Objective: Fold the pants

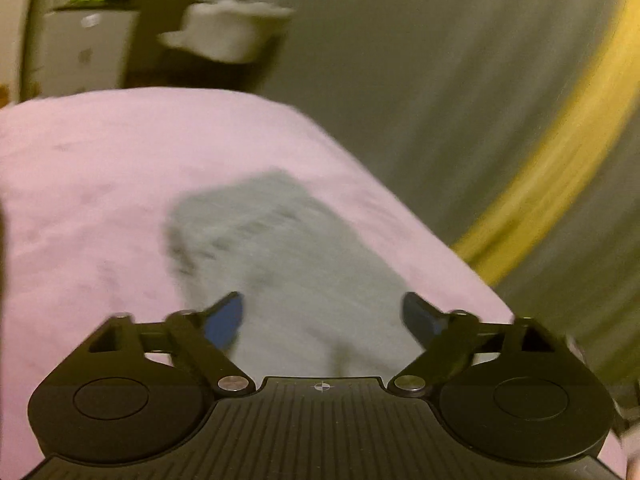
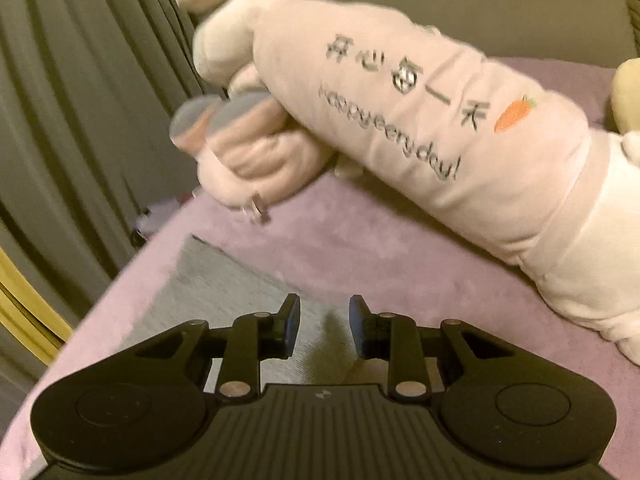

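The grey pants [image 1: 288, 256] lie flat as a folded rectangle on the pink bedspread [image 1: 88, 184]. My left gripper [image 1: 322, 316] is open wide and empty, held above the near end of the pants. In the right wrist view the pants [image 2: 224, 292] lie near the bed's left edge. My right gripper [image 2: 325, 326] is open by a narrower gap and empty, above the pants' right edge. The left wrist view is blurred by motion.
A long pink plush rabbit pillow [image 2: 420, 128] lies across the bed beyond the pants. Grey curtains [image 2: 80, 92] with a yellow band [image 1: 552, 168] hang beside the bed. A white desk with drawers [image 1: 80, 52] stands past the bed's far end.
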`<state>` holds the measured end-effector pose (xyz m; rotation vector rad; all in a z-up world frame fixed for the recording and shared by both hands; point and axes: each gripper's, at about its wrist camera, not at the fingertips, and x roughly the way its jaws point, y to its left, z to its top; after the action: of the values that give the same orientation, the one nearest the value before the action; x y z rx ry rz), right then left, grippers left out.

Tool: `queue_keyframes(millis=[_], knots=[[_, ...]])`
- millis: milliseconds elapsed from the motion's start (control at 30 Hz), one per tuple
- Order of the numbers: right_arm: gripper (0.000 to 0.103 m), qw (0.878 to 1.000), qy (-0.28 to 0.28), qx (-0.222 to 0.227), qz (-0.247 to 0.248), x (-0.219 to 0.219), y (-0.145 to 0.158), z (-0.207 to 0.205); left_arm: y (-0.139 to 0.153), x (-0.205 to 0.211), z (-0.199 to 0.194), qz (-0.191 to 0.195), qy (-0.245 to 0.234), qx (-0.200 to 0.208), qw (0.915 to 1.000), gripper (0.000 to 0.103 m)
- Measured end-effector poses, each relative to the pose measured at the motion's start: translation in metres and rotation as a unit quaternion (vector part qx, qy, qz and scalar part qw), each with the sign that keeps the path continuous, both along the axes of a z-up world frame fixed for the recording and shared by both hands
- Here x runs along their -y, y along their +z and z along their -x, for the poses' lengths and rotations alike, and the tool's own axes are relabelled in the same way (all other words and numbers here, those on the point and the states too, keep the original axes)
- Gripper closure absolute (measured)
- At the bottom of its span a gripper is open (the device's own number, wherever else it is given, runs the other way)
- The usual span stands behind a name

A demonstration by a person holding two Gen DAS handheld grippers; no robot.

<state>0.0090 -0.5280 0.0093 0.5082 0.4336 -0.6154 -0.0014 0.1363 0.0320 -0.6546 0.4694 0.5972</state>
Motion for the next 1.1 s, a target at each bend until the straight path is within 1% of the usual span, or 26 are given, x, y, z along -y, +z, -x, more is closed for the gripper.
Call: queue_keyframes(millis=[67, 100, 167, 233, 267, 300, 333, 367, 400, 433, 467, 500, 533, 567, 600, 633, 667, 700, 733, 767, 800, 1000, 1100], knots=[[0.077, 1.000, 0.021, 0.014, 0.003, -0.008, 0.007, 0.001, -0.004, 0.028, -0.015, -0.013, -0.059, -0.008, 0.9982, 0.006], [0.077, 0.999, 0.036, 0.018, 0.003, -0.013, 0.009, 0.000, -0.012, 0.043, -0.028, -0.018, -0.089, -0.020, 0.9957, 0.006], [0.077, 0.998, 0.065, 0.015, -0.002, -0.023, 0.011, -0.008, -0.026, 0.071, -0.045, -0.031, -0.131, -0.043, 0.9900, 0.006], [0.077, 0.996, 0.093, -0.003, -0.011, -0.032, 0.004, -0.022, -0.040, 0.096, -0.057, -0.065, -0.180, -0.067, 0.9792, 0.006], [0.077, 0.994, 0.103, -0.016, -0.021, -0.036, -0.002, -0.031, -0.045, 0.106, -0.065, -0.084, -0.205, -0.092, 0.9708, 0.006], [0.077, 0.993, 0.110, -0.027, -0.031, -0.039, -0.009, -0.038, -0.048, 0.111, -0.071, -0.091, -0.223, -0.114, 0.9640, 0.006], [0.077, 0.991, 0.117, -0.038, -0.045, -0.041, -0.019, -0.045, -0.054, 0.112, -0.078, -0.090, -0.234, -0.134, 0.9588, 0.006], [0.077, 0.990, 0.119, -0.051, -0.059, -0.043, -0.029, -0.052, -0.060, 0.110, -0.083, -0.089, -0.235, -0.148, 0.9565, 0.005], [0.077, 0.986, 0.123, -0.068, -0.084, -0.042, -0.037, -0.060, -0.065, 0.109, -0.086, -0.092, -0.229, -0.153, 0.9569, 0.005], [0.076, 0.985, 0.117, -0.072, -0.103, -0.040, -0.045, -0.065, -0.065, 0.107, -0.085, -0.094, -0.222, -0.151, 0.9585, 0.004], [0.072, 0.984, 0.109, -0.074, -0.119, -0.039, -0.051, -0.069, -0.066, 0.107, -0.085, -0.093, -0.220, -0.147, 0.9599, 0.002], [0.070, 0.983, 0.105, -0.080, -0.131, -0.039, -0.058, -0.073, -0.067, 0.107, -0.085, -0.091, -0.219, -0.145, 0.9605, 0.002], [0.069, 0.982, 0.106, -0.085, -0.129, -0.040, -0.060, -0.077, -0.069, 0.108, -0.088, -0.092, -0.218, -0.146, 0.9607, 0.002], [0.060, 0.983, 0.111, -0.087, -0.119, -0.043, -0.060, -0.079, -0.070, 0.107, -0.090, -0.092, -0.217, -0.145, 0.9609, 0.001], [0.043, 0.982, 0.121, -0.085, -0.113, -0.047, -0.059, -0.080, -0.074, 0.106, -0.095, -0.093, -0.215, -0.146, 0.9612, 0.001], [0.035, 0.981, 0.135, -0.083, -0.108, -0.051, -0.059, -0.083, -0.077, 0.105, -0.098, -0.094, -0.212, -0.146, 0.9616, 0.001], [0.023, 0.980, 0.149, -0.086, -0.100, -0.056, -0.058, -0.086, -0.078, 0.106, -0.099, -0.095, -0.211, -0.147, 0.9617, 0.001], [0.016, 0.978, 0.160, -0.094, -0.090, -0.061, -0.058, -0.089, -0.079, 0.107, -0.099, -0.097, -0.211, -0.147, 0.9615, 0.001], [0.013, 0.977, 0.169, -0.103, -0.080, -0.067, -0.058, -0.092, -0.078, 0.110, -0.096, -0.098, -0.212, -0.147, 0.9613, 0.001], [0.007, 0.975, 0.176, -0.111, -0.073, -0.069, -0.060, -0.097, -0.080, 0.111, -0.095, -0.099, -0.212, -0.147, 0.9612, 0.001], [0.004, 0.974, 0.183, -0.118, -0.064, -0.074, -0.060, -0.100, -0.081, 0.110, -0.095, -0.098, -0.212, -0.146, 0.9613, 0.001], [0.004, 0.968, 0.188, -0.168, -0.013, -0.088, -0.062, -0.114, -0.078, 0.113, -0.094, -0.098, -0.212, -0.149, 0.9610, 0.001], [0.004, 0.959, 0.193, -0.206, 0.027, -0.102, -0.066, -0.118, -0.079, 0.114, -0.093, -0.101, -0.212, -0.150, 0.9604, 0.001]])
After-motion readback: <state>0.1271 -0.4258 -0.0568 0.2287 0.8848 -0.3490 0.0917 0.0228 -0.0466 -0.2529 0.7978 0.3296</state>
